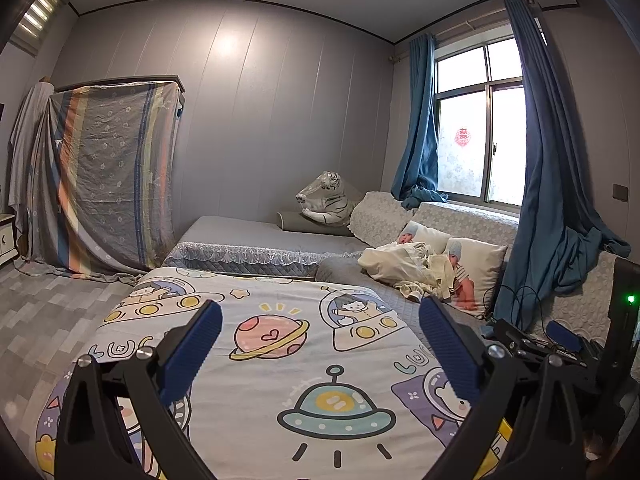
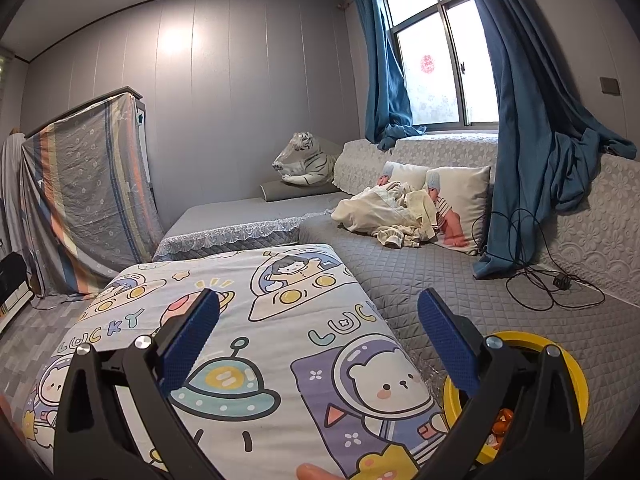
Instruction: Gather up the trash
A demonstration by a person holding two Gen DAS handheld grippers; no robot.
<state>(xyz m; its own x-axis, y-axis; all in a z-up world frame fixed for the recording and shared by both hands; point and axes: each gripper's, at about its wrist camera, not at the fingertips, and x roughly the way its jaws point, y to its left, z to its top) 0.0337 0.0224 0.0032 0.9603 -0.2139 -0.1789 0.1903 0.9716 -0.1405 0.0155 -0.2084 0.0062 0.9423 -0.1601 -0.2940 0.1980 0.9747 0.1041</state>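
both the left hand-held gripper [image 1: 320,326] and right hand-held gripper [image 2: 318,314] hang spread apart and empty over the cartoon bedspread [image 2: 256,320]. the yellow bin [image 2: 576,380], orange scraps inside, sits at five o'clock on the grey quilt [image 2: 460,280].

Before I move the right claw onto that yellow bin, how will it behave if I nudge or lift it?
The yellow bin looks like rigid plastic, so probably stiff and light. It sits on soft quilted bedding, so a side push may tip it rather than slide it. Something orange lies inside; a tilt could spill it.
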